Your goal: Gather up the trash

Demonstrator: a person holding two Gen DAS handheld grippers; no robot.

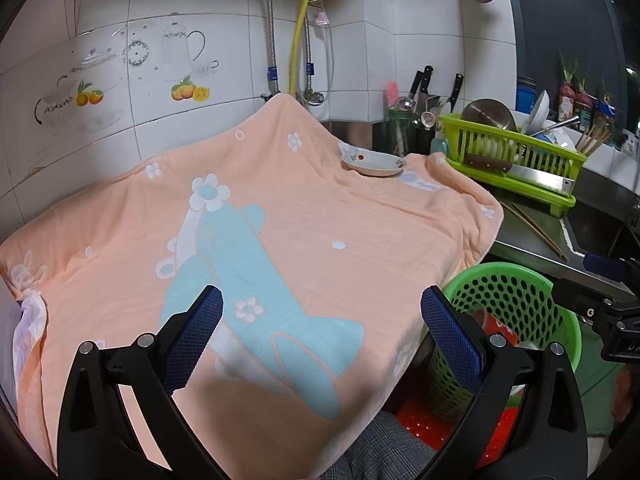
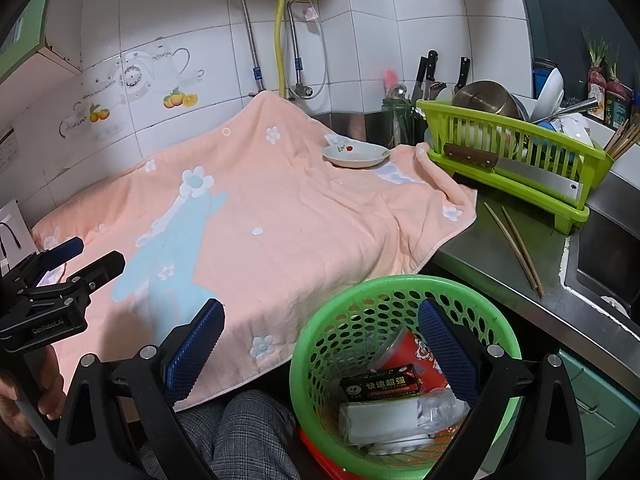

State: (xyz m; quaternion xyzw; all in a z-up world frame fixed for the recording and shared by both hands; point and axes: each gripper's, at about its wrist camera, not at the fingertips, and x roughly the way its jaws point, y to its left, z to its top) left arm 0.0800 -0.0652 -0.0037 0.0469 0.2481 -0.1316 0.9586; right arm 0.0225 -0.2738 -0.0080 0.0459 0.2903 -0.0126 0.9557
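Green basket (image 2: 360,320) holding trash, both grippers (image 1: 322,324) (image 2: 320,332) spread empty

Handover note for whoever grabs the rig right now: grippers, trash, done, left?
Left hand-held gripper: open, empty, over the orange towel.
Right hand-held gripper: open, empty, above the green basket.
Basket sits below the counter edge and holds a black box, a red can and clear plastic packaging.
Done: that trash is in the basket.
Left: no loose trash visible on the towel, only a small dish. Chopsticks lie on the steel counter; probably not trash. Check beyond view.
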